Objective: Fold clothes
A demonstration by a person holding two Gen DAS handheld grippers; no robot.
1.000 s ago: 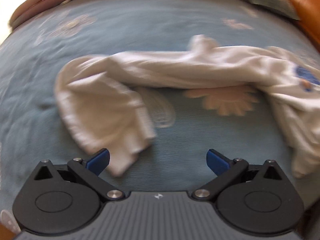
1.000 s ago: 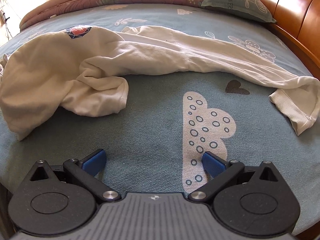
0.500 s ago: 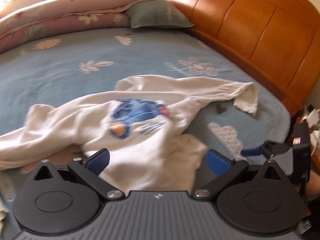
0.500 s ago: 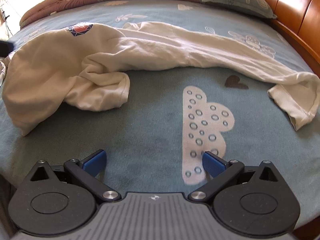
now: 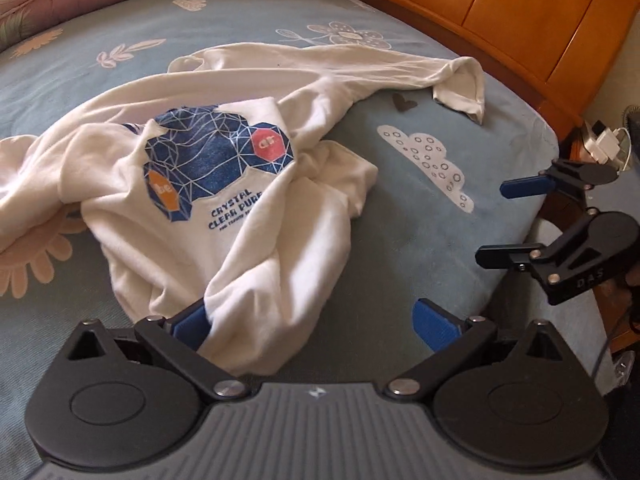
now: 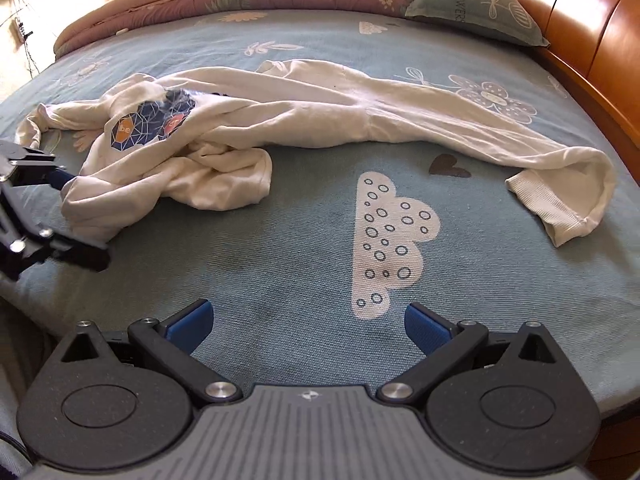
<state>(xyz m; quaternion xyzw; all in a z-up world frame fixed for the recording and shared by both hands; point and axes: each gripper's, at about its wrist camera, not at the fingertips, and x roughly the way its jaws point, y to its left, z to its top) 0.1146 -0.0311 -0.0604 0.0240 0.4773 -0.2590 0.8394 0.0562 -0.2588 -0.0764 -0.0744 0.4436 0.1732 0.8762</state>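
Left wrist view: my left gripper (image 5: 312, 322) stands wide open, the hem of the crumpled white sweatshirt (image 5: 224, 184) lying between its fingers at lower centre. Right wrist view: my right gripper (image 6: 308, 324) is open over bare blue bedsheet (image 6: 280, 248); the sweatshirt stretches across mid-frame.

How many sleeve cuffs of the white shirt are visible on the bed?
1 for certain: the ribbed cuff at the right sleeve end, near the headboard. The other sleeve end is bunched, so its cuff may be hidden.
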